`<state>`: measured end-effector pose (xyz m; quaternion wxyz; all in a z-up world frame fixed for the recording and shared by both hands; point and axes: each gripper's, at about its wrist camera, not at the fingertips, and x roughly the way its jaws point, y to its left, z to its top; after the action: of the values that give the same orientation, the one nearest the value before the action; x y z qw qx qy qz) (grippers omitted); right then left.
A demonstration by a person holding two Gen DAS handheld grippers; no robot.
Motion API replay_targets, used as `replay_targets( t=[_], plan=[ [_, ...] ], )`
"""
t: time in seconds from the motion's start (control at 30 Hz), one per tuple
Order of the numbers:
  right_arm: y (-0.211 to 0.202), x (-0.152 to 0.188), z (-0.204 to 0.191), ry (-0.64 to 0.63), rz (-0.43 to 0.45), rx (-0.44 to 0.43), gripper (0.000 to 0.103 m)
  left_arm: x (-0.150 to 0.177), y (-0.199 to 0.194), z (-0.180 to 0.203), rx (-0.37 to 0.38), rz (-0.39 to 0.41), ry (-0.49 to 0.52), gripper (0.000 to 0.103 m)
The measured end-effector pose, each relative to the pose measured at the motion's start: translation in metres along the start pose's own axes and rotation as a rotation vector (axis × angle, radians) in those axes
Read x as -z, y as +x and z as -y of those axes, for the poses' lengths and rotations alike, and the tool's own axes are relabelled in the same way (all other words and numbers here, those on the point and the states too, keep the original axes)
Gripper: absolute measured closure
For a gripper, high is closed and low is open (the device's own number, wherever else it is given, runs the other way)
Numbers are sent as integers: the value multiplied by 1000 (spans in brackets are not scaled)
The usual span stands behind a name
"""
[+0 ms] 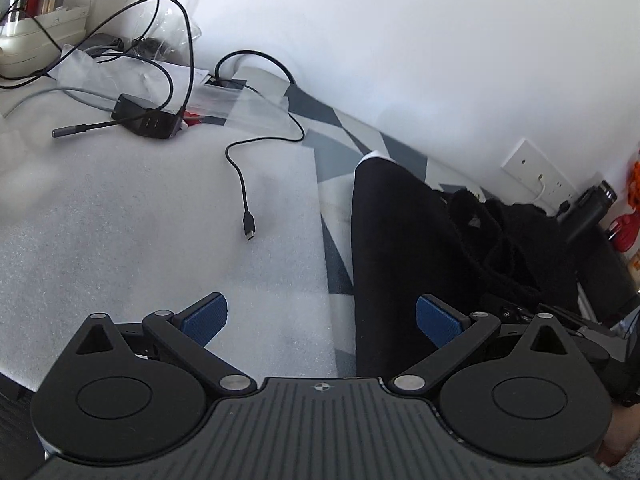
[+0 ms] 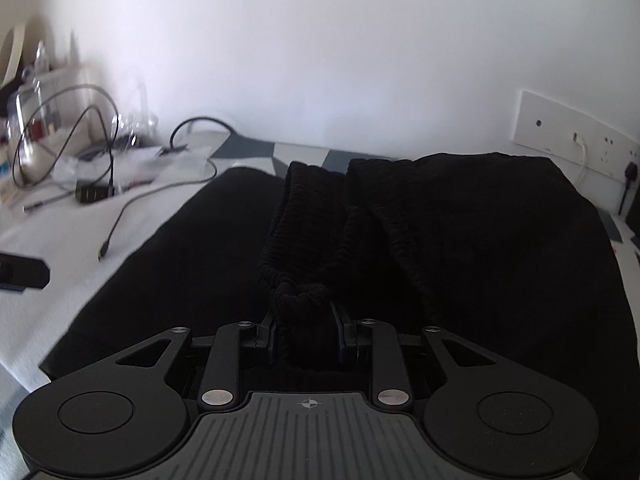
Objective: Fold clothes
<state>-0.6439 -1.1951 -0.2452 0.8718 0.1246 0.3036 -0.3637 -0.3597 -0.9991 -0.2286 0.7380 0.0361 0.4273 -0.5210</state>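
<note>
Black garment (image 2: 460, 248) lies spread on the table (image 1: 120, 240). Ribbed waistband (image 2: 304, 296) is pinched by right gripper (image 2: 306, 338); left gripper (image 1: 320, 316) is spread wide, empty, over the garment's edge. Fold likely cleaner if 2 corners are lifted level.

Black garment (image 2: 460, 248) lies spread flat on the surface, its ribbed elastic waistband (image 2: 296, 240) bunched and lifted toward the front edge

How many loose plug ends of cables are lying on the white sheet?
2 that I can see. A black cable's flat plug lies out on the white foam sheet; a grey barrel-shaped plug lies left of the black adapter. The tangle behind may hide more.
</note>
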Motion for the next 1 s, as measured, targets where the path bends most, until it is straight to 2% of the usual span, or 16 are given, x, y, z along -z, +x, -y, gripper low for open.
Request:
replay_targets(
  t=[0.07, 0.13, 0.23, 0.4, 0.5, 0.6, 0.7, 0.77, 0.8, 0.9, 0.97, 1.0],
  plan=[
    [-1, 2, -3, -17, -6, -5, 75, -1, 7, 2, -3, -13, 10, 0],
    [-2, -1, -3, -10, -11, -36, 59, -2, 13, 5, -3, -26, 18, 0],
    [-11, -5, -2, 16, -2, -81, 43, -6, 22, 7, -8, -34, 10, 0],
    [-36, -26, 8, 134, 6, -130, 42, -14, 29, 6, -17, -33, -8, 0],
    [-68, -39, 22, 203, 89, -155, 39, -20, 31, 5, -22, -28, -15, 0],
    [-83, -38, 36, 214, 125, -79, 35, -24, 34, 4, -21, -32, -20, 1],
    [-75, -23, 54, 266, 55, -30, 36, -24, 40, 5, -16, -44, -18, 0],
    [-65, -13, 60, 305, 8, -38, 37, -22, 43, 7, -11, -55, -11, 0],
    [-61, -8, 61, 312, -5, -41, 41, -21, 45, 8, -9, -61, -6, 0],
    [-42, 0, 58, 327, -30, -80, 77, -17, 49, 11, -7, -81, 13, 0],
    [-37, -1, 53, 329, -17, -97, 81, -16, 51, 12, -7, -93, 21, 0],
    [-35, -2, 51, 330, -7, -103, 90, -16, 52, 12, -5, -95, 21, 0]
  ],
)
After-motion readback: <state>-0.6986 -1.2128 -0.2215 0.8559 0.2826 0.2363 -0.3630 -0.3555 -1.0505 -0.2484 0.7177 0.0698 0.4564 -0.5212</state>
